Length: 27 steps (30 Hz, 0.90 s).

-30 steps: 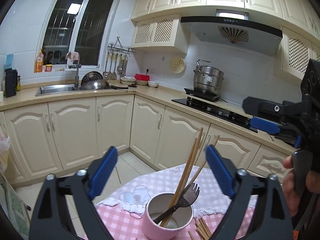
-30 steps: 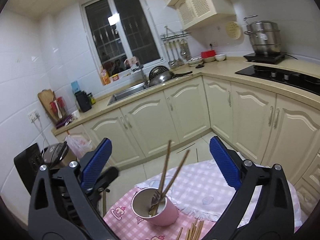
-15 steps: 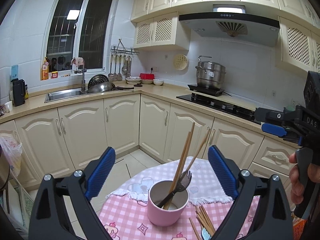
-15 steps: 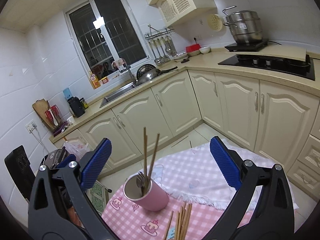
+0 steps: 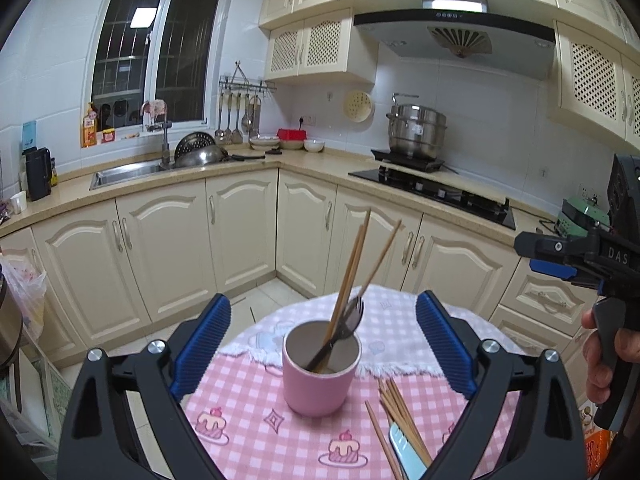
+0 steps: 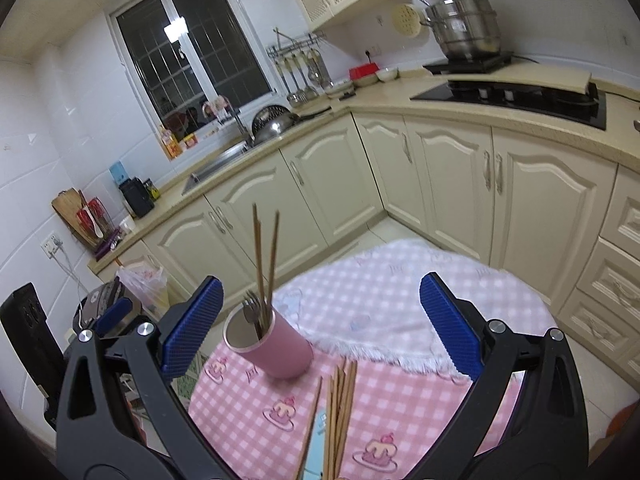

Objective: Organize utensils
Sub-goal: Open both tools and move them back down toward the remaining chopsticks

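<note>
Pink cup [image 5: 320,376] stands upright on the checked tablecloth [image 5: 248,420], holding three wooden chopsticks [image 5: 352,272] and a dark fork [image 5: 344,328], all leaning on the rim. More loose chopsticks [image 5: 400,420] lie flat on the cloth just right of the cup, over a light blue item [image 5: 406,454]. Left gripper [image 5: 322,344] and right gripper [image 6: 320,332] both spread wide, holding nothing, above the table near the cup.

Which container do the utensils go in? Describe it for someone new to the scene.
On the round table with the pink checked cloth, find the pink cup near its middle. It alone stands upright, already holding chopsticks and a dark fork; the loose chopsticks lie flat beside it.
</note>
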{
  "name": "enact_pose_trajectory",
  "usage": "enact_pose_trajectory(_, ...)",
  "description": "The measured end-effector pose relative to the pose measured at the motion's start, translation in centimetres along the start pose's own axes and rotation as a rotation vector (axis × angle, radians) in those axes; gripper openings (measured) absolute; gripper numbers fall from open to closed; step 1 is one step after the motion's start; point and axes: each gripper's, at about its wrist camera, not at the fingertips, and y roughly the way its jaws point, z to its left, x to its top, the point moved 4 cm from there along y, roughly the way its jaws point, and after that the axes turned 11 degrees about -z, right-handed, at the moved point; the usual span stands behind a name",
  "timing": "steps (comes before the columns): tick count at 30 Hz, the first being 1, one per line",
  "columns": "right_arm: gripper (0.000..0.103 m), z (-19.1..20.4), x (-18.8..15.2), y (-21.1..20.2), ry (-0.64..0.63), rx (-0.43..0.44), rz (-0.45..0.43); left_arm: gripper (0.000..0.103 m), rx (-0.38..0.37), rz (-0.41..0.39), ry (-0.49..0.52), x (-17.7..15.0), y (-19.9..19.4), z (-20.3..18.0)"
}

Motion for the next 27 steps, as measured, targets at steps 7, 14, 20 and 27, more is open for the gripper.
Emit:
enact_pose_trajectory(7,0.097,-1.7,-3.0,-0.2,0.013,-0.044,0.080,0.092,0.005,0.075,-0.004,-2.7,-0.1,-0.3)
enact_pose_trajectory(14,0.097,-2.5,-5.5,-0.1,0.004,-0.073,0.146,0.092,0.004,0.142,-0.002,-5.3,0.1,-1.0)
enact_pose_trajectory(20,0.097,-3.3,-8.6,0.5,-0.017,-0.096,0.235,0.092,0.008,0.232,0.007,-7.7,1.0,-1.6)
enact_pose_trajectory(27,0.097,-4.6,-12.1,1.6,-0.038,-0.134,0.337,0.092,0.019,0.389,0.019,-12.7,2.8,-2.1)
